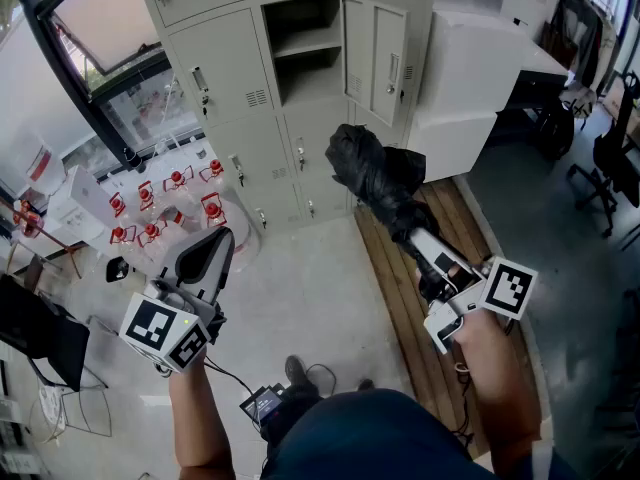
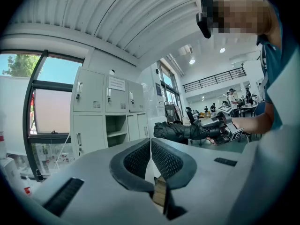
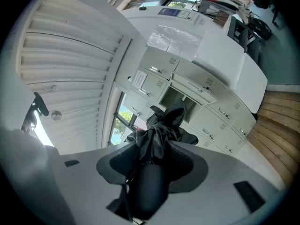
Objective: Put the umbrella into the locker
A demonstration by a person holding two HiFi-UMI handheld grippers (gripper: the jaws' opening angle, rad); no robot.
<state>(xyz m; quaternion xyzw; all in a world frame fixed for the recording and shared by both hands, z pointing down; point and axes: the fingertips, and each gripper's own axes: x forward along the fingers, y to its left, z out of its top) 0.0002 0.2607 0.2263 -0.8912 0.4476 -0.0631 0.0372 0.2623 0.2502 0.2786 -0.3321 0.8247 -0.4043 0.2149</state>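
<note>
Here, the black folded fabric umbrella [image 1: 372, 178] hangs in the air in front of the pale grey metal locker bank [image 1: 225, 98]. It is outside the lockers, with its bunched canopy pointing toward the doors. The right gripper [image 3: 152, 159] has its jaws spread wide around the umbrella's thick black handle, the pads pressing on both sides. The left gripper [image 1: 207, 258] has its jaws closed together with nothing between them, and it is held well apart from the umbrella, to the left. One open locker compartment [image 1: 308, 53] has its door [image 1: 375, 58] swung to the right and a shelf across it; the doors around it are closed. Below lies a pale smooth floor [image 1: 300, 288], with a strip of wooden planks [image 1: 400, 308] under the right arm. Clear red-capped containers [image 1: 160, 208] cluster near the window at left, and a white boxy cabinet [image 1: 470, 78] stands right of the lockers. Only the left gripper view shows the ribbed white ceiling [image 2: 93, 13] and distant people at desks [image 2: 232, 97].
</note>
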